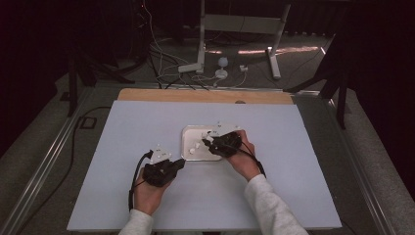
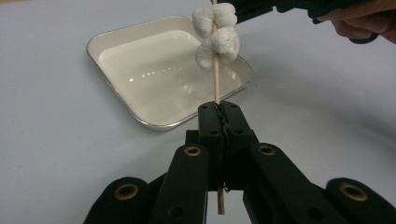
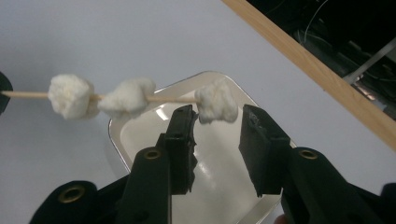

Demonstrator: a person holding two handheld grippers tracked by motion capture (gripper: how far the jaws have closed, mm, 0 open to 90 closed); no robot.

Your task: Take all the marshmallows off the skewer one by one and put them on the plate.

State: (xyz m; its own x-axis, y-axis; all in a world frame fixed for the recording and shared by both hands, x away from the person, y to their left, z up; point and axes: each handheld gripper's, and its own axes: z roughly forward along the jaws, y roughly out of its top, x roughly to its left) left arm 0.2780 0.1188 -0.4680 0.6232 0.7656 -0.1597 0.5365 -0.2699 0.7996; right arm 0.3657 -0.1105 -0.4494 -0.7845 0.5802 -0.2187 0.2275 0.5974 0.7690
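- The left gripper is clamping its fingers tight on the bare end of a thin wooden skewer, holding it out over the near edge of the white tray.
- Two white marshmallows are sitting threaded on the skewer, bunched close together.
- The right gripper is working at the far tip, where a third marshmallow is sitting between its fingers; the left finger is touching it, but a gap is showing on the right, so they're still apart, not squeezing it.
- The tray is sitting mid-bench, and from above both hands are hovering at its near edge.
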